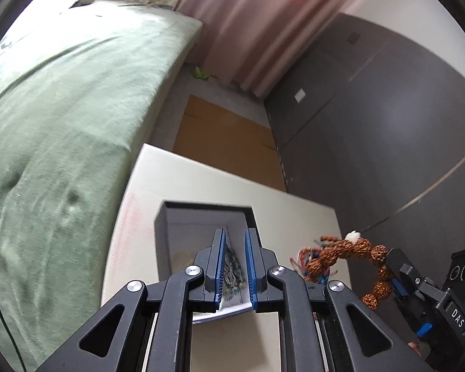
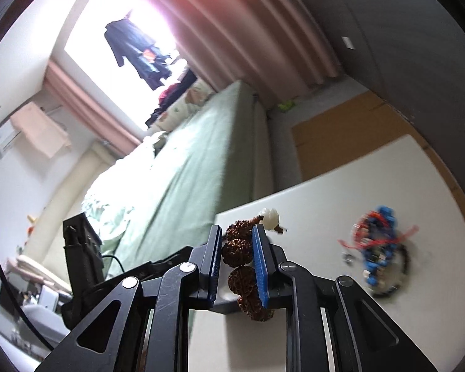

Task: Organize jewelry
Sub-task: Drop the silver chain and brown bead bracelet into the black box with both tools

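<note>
My right gripper [image 2: 237, 259] is clamped on the brown bead bracelet [image 2: 239, 249], held above the white surface [image 2: 341, 186]. My left gripper [image 1: 235, 259] stands apart over the grey box [image 1: 183, 235]. Blue-red jewelry [image 2: 376, 252] lies nearby.

Blurred red-blue jewelry heap [image 2: 376, 249]

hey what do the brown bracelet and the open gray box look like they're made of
Brown bracelet: probably dried seeds or carved wood, since the beads are knobbly, matte and deeply wrinkled; one white bead looks glossy. Gray box: likely card, with flat matte walls and crisp edges.
</note>
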Available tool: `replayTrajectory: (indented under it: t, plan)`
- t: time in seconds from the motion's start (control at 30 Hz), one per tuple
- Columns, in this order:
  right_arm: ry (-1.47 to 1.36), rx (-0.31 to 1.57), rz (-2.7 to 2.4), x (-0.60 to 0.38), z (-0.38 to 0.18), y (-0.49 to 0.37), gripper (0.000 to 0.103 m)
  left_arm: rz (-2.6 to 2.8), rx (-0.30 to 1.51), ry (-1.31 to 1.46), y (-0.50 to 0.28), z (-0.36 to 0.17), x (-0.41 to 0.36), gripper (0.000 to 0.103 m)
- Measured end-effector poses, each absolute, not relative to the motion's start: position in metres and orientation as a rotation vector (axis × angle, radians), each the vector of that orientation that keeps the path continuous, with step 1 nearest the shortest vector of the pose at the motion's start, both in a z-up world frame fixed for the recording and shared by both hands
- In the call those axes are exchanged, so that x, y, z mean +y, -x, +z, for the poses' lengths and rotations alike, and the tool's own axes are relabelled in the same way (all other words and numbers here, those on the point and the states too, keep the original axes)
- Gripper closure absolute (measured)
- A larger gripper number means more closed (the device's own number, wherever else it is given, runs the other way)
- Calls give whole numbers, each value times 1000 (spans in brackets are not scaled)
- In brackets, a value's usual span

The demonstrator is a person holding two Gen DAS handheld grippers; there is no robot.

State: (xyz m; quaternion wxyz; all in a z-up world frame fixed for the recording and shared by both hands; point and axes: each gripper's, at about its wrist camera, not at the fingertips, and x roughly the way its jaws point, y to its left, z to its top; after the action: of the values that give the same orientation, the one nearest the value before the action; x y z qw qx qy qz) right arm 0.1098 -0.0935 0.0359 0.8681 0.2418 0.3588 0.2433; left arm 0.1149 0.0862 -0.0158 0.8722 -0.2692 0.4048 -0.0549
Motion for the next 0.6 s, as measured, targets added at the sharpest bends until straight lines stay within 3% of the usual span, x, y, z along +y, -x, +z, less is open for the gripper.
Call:
replayTrajectory:
  t: [0.2,0.27,0.3,0.33,0.6]
  plan:
    - [-487,751,590,-51,37,-123,82,-83,799,629,-111,-6,113,87]
    - [-479,778,603,-36,30,-129,82,-70,775,667,-107,-4,125,65]
    - [-479,792,611,-29,25,-133,82,-59,755,691,-104,-3,131,48]
    - [-484,805,620,-23,21,-136,82,-45,733,714,-102,-2,137,37]
    - [-545,899,661,-7,-19,-154,82,-11,720,772,-104,-3,152,35]
